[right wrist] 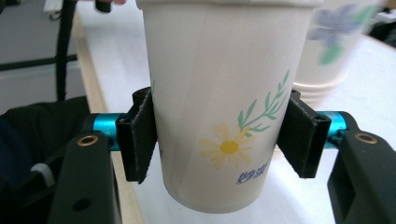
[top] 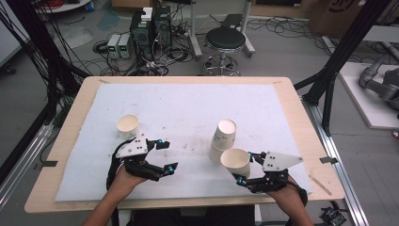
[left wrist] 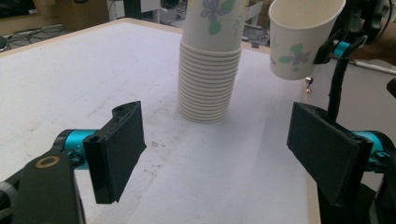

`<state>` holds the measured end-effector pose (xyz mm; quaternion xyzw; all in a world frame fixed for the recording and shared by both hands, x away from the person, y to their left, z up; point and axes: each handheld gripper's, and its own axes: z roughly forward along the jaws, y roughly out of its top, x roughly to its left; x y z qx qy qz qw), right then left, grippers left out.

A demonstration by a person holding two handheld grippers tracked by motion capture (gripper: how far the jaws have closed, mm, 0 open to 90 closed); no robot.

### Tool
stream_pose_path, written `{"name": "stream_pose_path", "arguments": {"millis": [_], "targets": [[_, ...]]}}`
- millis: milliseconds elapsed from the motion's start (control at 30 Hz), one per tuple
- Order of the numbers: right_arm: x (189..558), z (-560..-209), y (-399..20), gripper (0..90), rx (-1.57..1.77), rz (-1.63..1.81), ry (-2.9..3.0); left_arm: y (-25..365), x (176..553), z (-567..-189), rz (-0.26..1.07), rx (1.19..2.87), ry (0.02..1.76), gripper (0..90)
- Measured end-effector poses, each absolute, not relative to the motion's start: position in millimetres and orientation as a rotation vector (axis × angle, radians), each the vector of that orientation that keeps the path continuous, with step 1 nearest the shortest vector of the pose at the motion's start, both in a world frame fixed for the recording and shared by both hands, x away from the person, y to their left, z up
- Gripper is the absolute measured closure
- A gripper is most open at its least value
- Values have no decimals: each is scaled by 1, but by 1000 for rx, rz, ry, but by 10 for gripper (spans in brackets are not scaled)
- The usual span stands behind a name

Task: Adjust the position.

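Note:
My right gripper (top: 245, 168) is shut on a flowered paper cup (top: 235, 162), held upright off the white mat (top: 188, 103) at the front right. In the right gripper view both pads squeeze the cup (right wrist: 224, 116) low on its sides. Just beyond it rises a tall stack of nested cups (top: 223, 136), a little tilted. A single cup (top: 127, 125) stands upright on the mat at the left. My left gripper (top: 169, 155) hovers in front of that cup, open, with nothing between its pads (left wrist: 116, 149). The left gripper view faces the stack (left wrist: 210, 79) and the held cup (left wrist: 301, 42).
The wooden table (top: 301, 122) shows bare rim around the mat. A thin wooden stick (top: 322, 184) lies near its front right corner. Beyond the far edge stand a black stool (top: 226, 40), electronics boxes (top: 150, 28) and tangled cables on the floor.

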<state>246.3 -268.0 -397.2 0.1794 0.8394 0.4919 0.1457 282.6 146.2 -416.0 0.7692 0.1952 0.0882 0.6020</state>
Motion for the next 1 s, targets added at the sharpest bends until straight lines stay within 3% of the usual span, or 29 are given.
{"name": "stream_pose_path", "arguments": {"millis": [500,1000], "targets": [[254,-397,-303,358,733,1487,2125,154,285,-419,248,1756,480,192],[279,-399,-307,356,887,1438,1955,163,285,-419,312,1712,512,194]]}}
